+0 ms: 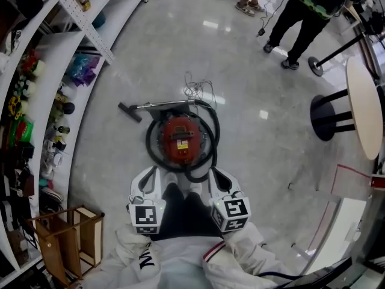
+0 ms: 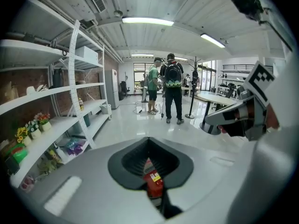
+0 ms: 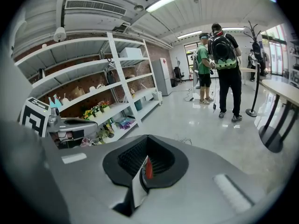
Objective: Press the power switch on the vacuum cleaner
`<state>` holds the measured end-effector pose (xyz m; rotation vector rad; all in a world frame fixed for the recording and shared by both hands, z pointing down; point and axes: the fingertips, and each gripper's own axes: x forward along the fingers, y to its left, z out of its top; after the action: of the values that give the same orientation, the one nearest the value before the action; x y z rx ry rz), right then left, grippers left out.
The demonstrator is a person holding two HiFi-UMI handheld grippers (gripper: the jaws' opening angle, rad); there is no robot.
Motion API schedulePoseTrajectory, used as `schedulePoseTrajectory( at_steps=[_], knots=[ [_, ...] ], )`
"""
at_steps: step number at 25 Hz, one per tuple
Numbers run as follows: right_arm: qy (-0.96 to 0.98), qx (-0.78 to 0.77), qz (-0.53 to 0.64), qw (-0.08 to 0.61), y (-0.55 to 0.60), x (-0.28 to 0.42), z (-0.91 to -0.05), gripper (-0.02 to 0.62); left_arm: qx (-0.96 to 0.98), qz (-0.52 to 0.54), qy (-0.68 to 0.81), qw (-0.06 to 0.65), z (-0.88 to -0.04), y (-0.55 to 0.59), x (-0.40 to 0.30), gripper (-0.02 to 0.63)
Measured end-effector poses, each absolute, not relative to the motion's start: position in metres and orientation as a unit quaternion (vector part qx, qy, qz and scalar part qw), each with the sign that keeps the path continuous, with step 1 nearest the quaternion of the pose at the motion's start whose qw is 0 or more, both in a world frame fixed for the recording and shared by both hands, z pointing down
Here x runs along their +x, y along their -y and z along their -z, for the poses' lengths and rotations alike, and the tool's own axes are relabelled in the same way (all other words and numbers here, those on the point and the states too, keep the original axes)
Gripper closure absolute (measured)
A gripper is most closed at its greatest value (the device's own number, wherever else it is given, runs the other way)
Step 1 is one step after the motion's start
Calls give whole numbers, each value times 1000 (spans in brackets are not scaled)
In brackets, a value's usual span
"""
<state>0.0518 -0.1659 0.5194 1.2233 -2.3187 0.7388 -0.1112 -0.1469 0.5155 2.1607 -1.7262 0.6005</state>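
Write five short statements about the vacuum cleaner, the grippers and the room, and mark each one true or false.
1. A red vacuum cleaner stands on the floor ahead of the person. True.
2. A black hose curls around the vacuum cleaner. True.
3. The left gripper is pressing down on the vacuum cleaner's top. False: it and the right gripper are held close to the person's body, and neither touches the vacuum cleaner.
4. The shelves run along the person's right side. False: they are on the left.
5. Two people stand across the room beyond the vacuum cleaner. True.
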Motion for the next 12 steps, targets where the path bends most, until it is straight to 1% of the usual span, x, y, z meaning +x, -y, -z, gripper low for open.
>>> schedulePoseTrajectory(
  at_steps=[12],
  knots=[
    [813,444,-291,241,163,64,-583,595,759,-217,583,191,-573,153,-95,606]
  ],
)
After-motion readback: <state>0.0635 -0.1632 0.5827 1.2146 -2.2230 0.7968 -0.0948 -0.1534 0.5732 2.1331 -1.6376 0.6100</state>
